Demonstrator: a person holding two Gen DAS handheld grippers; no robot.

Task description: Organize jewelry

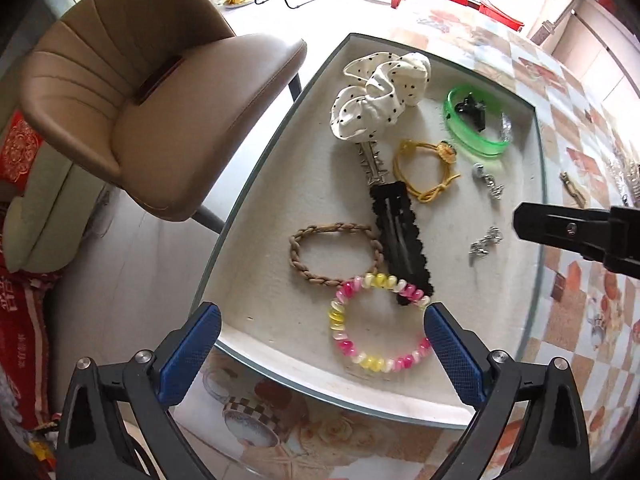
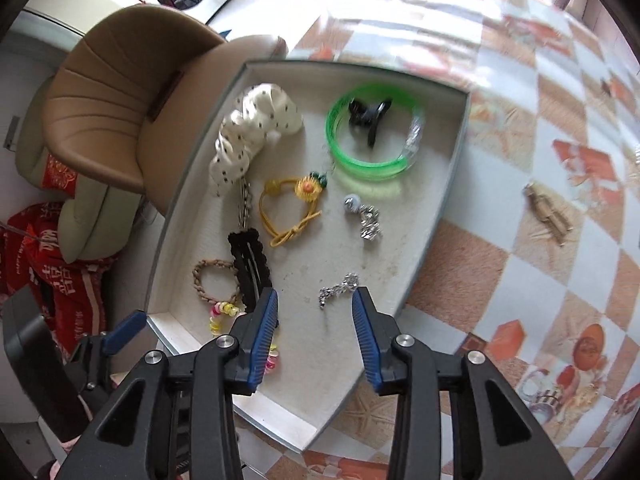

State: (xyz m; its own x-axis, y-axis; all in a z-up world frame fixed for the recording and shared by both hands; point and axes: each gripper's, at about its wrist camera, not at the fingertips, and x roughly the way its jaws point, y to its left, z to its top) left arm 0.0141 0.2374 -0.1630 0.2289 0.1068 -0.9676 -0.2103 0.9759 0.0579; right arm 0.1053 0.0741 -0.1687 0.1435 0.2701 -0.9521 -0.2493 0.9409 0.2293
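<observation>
A shallow grey tray holds the jewelry. My left gripper hangs open and wide over its near corner. A pink, yellow and white coil bracelet lies flat on the tray between the blue pads, untouched. Behind it are a black snap clip, a brown braided tie, a yellow hair tie, a dotted white scrunchie and a green bangle around a black claw clip. My right gripper is partly open and empty, just above a silver earring; a second silver earring lies farther back.
A tan padded chair stands close to the tray's left side. The tray sits on an orange-and-white checked tablecloth, where a small wooden clip lies to the right. Red fabric lies on the floor at left.
</observation>
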